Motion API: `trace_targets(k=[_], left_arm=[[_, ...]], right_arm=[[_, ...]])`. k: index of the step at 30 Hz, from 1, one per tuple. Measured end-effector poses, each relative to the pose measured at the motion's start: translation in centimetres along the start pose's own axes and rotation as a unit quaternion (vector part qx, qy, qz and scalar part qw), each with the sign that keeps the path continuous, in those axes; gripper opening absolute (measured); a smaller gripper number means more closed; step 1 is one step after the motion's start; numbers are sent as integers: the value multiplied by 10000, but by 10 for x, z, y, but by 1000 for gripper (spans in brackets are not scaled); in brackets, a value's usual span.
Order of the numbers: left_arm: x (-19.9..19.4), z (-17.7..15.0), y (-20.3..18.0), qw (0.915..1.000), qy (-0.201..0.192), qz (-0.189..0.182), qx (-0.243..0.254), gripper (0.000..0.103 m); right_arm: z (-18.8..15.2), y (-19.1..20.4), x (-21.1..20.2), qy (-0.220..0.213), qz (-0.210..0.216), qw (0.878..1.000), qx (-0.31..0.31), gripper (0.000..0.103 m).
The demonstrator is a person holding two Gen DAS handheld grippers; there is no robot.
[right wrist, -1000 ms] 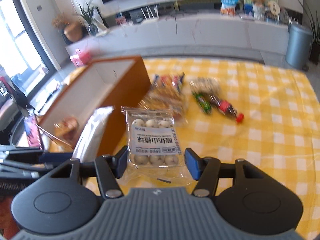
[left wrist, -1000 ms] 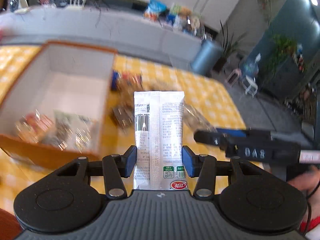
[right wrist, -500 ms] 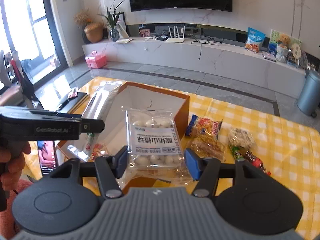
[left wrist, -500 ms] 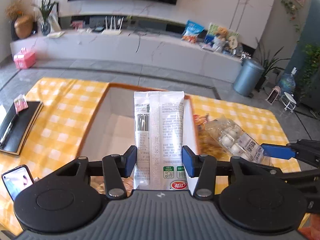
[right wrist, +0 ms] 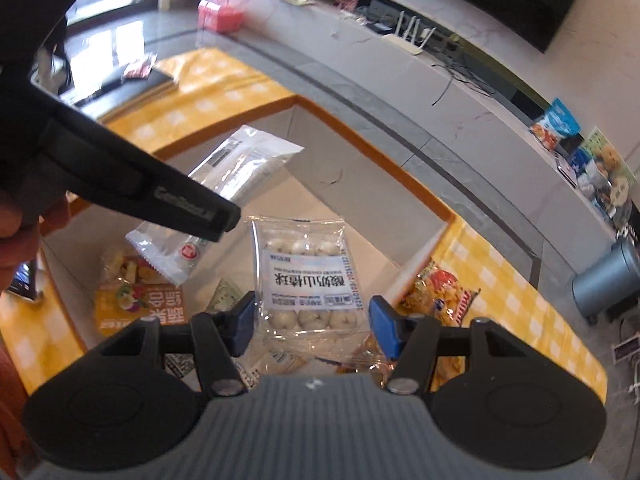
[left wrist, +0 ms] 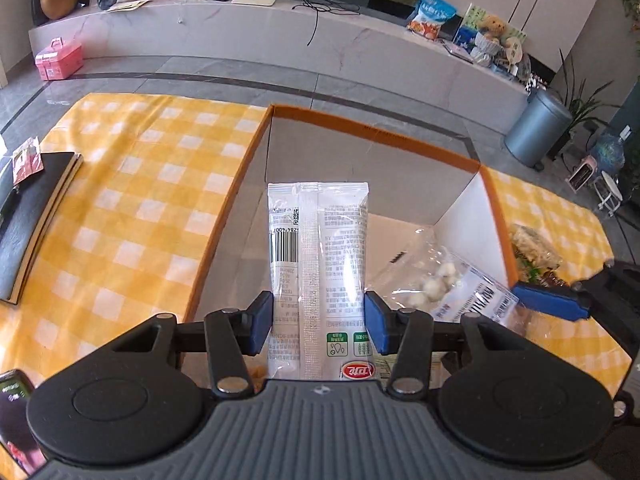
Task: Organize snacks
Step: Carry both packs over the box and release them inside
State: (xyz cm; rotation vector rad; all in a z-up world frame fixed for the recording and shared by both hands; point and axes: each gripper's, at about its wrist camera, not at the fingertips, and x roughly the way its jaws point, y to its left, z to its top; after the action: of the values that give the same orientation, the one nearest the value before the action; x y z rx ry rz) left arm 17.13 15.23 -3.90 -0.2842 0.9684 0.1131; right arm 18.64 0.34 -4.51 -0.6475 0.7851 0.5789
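Snacks here are small sealed packets, and two of them hang over the open box [left wrist: 376, 130], which stands on the yellow checked cloth [left wrist: 132, 200] with its orange rim near the far edge of the table. On the left, the left gripper [left wrist: 319, 322] is clenched on a long white packet [left wrist: 318, 256], the blue pads pressing its two side edges; it has a barcode, small print and a red logo at the lower end. It looks light and thin, a little stiff along the middle seam, and slippery, so I think the side edges are the good place to hold. To the right, the right gripper [right wrist: 311, 320] grasps a clear bag of white balls [right wrist: 306, 276] with a white label. This one seems soft and crinkly; the balls could be crushed, so hold the film border. More packets lie on the box floor [right wrist: 132, 304], and a few stay on the cloth beside its right wall
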Motion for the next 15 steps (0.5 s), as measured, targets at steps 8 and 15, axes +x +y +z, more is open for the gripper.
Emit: trace_targets(k=[8, 15], left_arm=[[26, -1, -10, 9991, 301, 141, 245, 56], [36, -3, -10, 9981, 533, 159, 258, 59]], right_arm=[[9, 11, 42, 363, -48, 9981, -505, 58], [7, 19, 60, 606, 76, 9951, -772, 59]])
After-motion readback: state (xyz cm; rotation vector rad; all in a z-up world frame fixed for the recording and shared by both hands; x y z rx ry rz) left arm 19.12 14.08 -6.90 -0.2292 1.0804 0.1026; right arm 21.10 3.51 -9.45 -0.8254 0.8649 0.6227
